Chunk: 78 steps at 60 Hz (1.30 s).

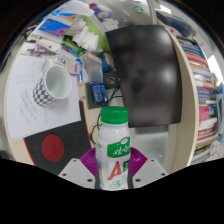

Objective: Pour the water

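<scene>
The hand-held gripper (113,168) is clamping a white bottle (114,148) with a green cap between its purple pads (88,161), holding it upright above the counter (85,125). Beyond the bottle to the left, a checkered mug (53,83) is sitting on scattered papers (22,100).

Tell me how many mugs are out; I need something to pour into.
1. A checkered mug lies tipped on the cluttered desk, beyond the tongs, which are shut on a green-capped bottle. The clutter may hide others.
</scene>
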Available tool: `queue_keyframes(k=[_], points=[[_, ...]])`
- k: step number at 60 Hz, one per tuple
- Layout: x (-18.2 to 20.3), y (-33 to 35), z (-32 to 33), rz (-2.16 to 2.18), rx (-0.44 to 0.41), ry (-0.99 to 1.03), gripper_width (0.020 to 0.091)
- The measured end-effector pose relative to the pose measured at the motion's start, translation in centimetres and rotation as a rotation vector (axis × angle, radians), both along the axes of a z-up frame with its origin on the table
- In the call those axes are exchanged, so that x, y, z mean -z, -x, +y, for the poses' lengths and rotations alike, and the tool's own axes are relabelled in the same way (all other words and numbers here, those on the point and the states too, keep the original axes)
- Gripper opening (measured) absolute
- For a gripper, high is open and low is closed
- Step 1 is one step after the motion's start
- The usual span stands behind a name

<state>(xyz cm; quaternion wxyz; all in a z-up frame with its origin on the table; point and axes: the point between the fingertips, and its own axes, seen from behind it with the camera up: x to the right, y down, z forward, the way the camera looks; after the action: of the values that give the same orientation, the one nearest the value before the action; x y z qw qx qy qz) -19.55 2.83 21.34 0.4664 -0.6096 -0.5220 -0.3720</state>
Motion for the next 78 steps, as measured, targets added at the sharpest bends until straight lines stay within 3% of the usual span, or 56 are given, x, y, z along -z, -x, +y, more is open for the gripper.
queue_keyframes(k=[17, 44, 55, 69, 78], points=[[0.7, 6.3, 1.2, -0.441, -0.136, -0.048, 0.0371], [3.1, 7.8, 0.6, -0.541, -0.161, 0.001, 0.0371], [0.3, 8.9, -1.3, -0.161, -0.133, 0.072, 0.0371], [-3.9, 6.8, -2.8, 0.631, -0.006, 0.209, 0.0383], [-1.8, 5.2, -2.7, 1.059, 0.058, 0.273, 0.0381]])
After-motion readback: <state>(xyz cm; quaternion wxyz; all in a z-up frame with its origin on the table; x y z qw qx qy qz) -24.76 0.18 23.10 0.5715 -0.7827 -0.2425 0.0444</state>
